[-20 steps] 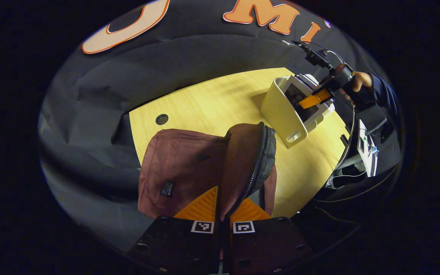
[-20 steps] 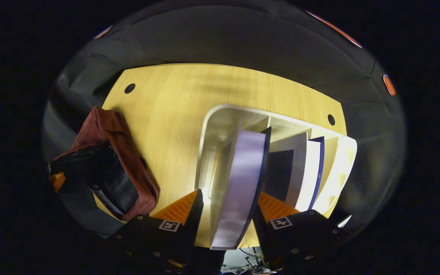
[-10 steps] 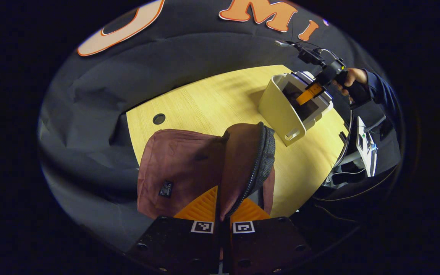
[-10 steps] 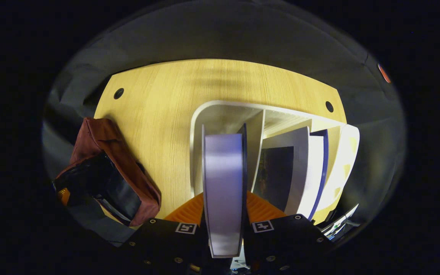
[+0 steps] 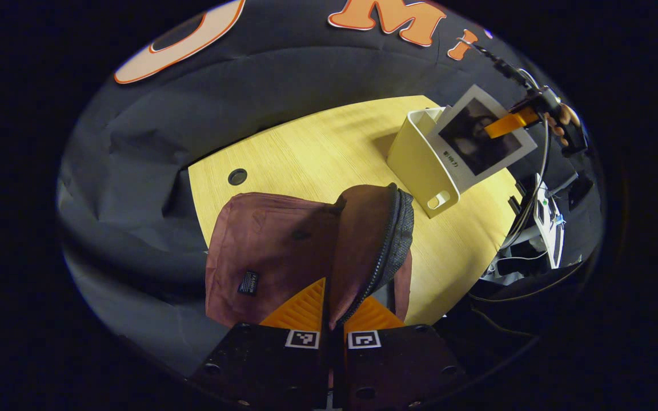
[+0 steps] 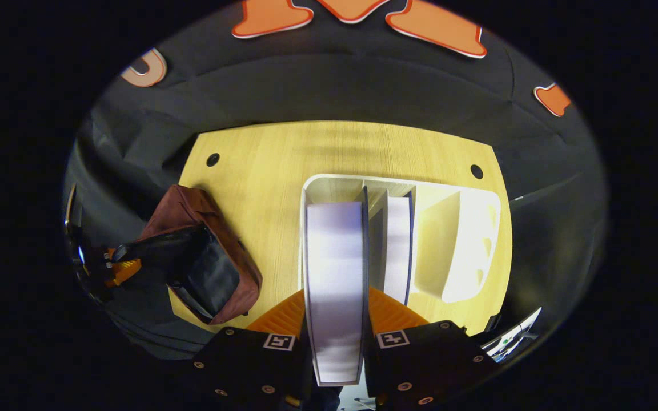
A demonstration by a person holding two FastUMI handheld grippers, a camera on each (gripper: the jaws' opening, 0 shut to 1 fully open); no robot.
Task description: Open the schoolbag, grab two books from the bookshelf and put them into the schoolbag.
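Pinching the schoolbag's (image 5: 283,251) open zipper flap (image 5: 383,245) between closed fingers, the left hand-held gripper (image 5: 332,311) holds it up just ahead of itself. The right hand-held gripper (image 6: 336,308) clamps a book (image 6: 334,274) by its page edge, directly above the bookshelf (image 6: 466,240) on the bench (image 6: 260,165). Another book (image 6: 397,245) stands in the bookshelf just right of it; the schoolbag lies far left.

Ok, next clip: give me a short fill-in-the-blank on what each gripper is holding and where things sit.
1. The right gripper is shut on a ____.
2. The left gripper pinches the zipper edge of the maroon ____.
3. The cream bookshelf stands on the wooden ____.
4. One book remains in the bookshelf's ____ slot.

Missing words: book; schoolbag; table; middle
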